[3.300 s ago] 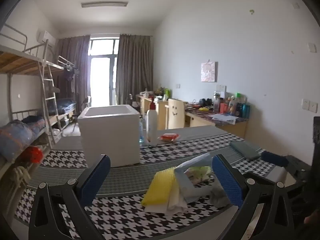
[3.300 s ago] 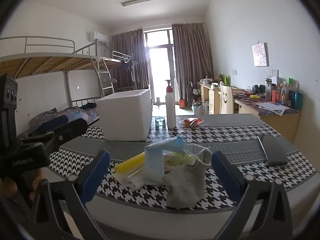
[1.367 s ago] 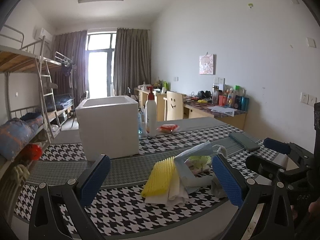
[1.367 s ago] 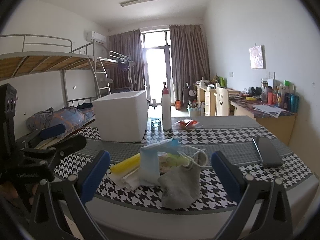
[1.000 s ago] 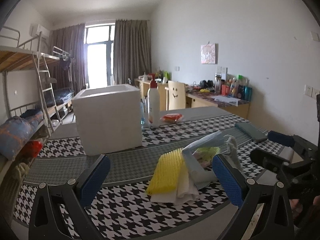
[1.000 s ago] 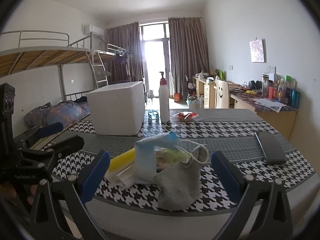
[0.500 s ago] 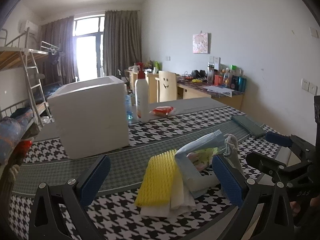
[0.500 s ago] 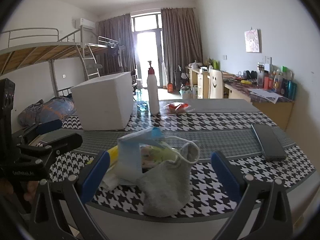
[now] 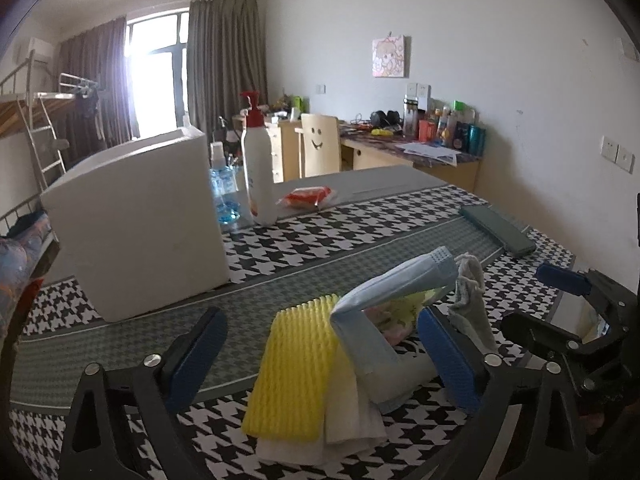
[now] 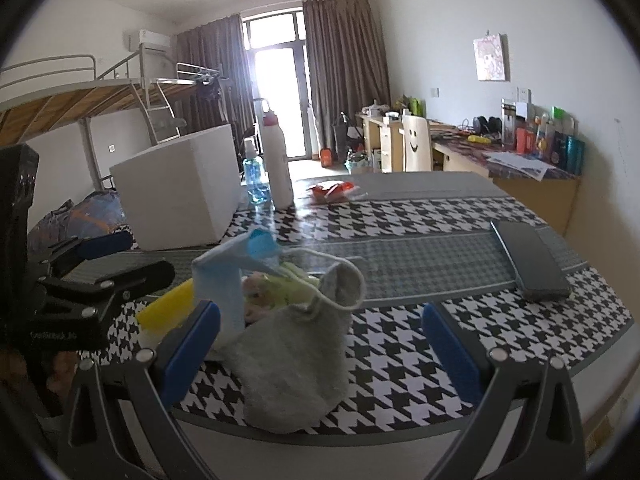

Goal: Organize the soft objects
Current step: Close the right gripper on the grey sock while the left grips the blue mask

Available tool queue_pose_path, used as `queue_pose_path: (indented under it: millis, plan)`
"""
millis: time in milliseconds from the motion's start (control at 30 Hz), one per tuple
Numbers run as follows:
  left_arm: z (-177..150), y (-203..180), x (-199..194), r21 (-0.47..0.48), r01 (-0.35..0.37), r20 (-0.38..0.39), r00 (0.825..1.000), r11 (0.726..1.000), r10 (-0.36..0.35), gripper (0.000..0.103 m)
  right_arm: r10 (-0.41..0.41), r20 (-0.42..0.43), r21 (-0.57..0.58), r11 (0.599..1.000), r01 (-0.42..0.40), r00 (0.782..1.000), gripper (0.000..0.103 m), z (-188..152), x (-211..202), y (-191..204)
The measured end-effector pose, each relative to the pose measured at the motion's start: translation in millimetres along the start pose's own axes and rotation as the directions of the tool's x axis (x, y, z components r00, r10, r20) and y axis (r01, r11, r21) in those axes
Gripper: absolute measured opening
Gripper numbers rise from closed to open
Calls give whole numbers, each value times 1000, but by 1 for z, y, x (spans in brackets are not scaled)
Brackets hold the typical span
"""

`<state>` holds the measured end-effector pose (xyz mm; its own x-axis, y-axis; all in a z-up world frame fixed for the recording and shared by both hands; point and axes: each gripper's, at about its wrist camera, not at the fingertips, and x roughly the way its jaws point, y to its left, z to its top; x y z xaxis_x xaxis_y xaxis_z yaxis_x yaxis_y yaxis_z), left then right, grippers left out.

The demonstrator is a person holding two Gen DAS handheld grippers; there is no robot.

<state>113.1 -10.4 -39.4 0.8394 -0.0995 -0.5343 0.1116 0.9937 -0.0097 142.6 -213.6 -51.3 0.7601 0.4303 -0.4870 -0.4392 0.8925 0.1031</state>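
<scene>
A pile of soft things lies at the near edge of the houndstooth table (image 9: 360, 232): a yellow ridged sponge (image 9: 296, 364) on white cloths (image 9: 344, 420), a folded light-blue face mask (image 9: 384, 320), a pale floral cloth (image 9: 404, 308) and a grey sock (image 10: 292, 364). My left gripper (image 9: 320, 356) is open, its blue pads either side of the sponge and mask. My right gripper (image 10: 320, 348) is open just in front of the grey sock. Each gripper shows in the other's view.
A white foam box (image 9: 136, 224) stands at the back left. Beside it are a white pump bottle (image 9: 258, 168), a small blue bottle (image 9: 222, 192) and a red packet (image 9: 308, 196). A dark flat case (image 10: 528, 260) lies at the right. Desks and a bunk bed lie beyond.
Both grippers have moved forward and down toward the pile. The sponge and mask now lie between the left pads, and the sock fills more of the right view. Both stay open.
</scene>
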Motion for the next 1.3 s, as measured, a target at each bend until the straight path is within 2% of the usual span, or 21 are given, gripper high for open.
queue_pose_path:
  millis: [400, 467, 567, 667, 767, 867, 933, 1067, 1200, 1300]
  plan:
    - [0, -11, 34, 28, 1, -91, 996, 1000, 2, 71, 6, -37, 29, 1000, -5, 999, 102, -2, 12, -12]
    - [-1, -11, 39, 23, 9, -105, 994, 1000, -7, 62, 11, -43, 33, 999, -9, 999, 102, -3, 15, -15]
    - [-1, -10, 45, 13, 12, -125, 992, 1000, -10, 58, 5, -56, 21, 1000, -4, 998, 102, -5, 18, -14]
    - [-2, -10, 50, 8, 12, -136, 991, 1000, -11, 49, 12, -63, 22, 1000, -10, 998, 102, -8, 20, -16]
    - [-2, -12, 52, 13, 18, -136, 991, 1000, -16, 46, 22, -69, 29, 999, -20, 997, 101, -10, 22, -19]
    - [0, -13, 52, 12, 31, -135, 990, 999, -29, 36, 30, -86, 34, 999, -27, 996, 95, -11, 27, -21]
    - [0, -13, 53, 14, 32, -137, 990, 999, -30, 29, 39, -101, 33, 999, -35, 994, 86, -12, 30, -22]
    - [-1, -12, 55, 1, 48, -146, 988, 999, -47, 16, 64, -124, 38, 997, -60, 990, 79, -16, 35, -21]
    - [-2, -14, 54, 6, 61, -143, 988, 998, -59, 11, 94, -153, 47, 995, -87, 984, 71, -20, 39, -20]
    - [-1, -16, 54, 7, 67, -145, 987, 998, -65, 11, 107, -182, 46, 994, -100, 978, 54, -23, 43, -19]
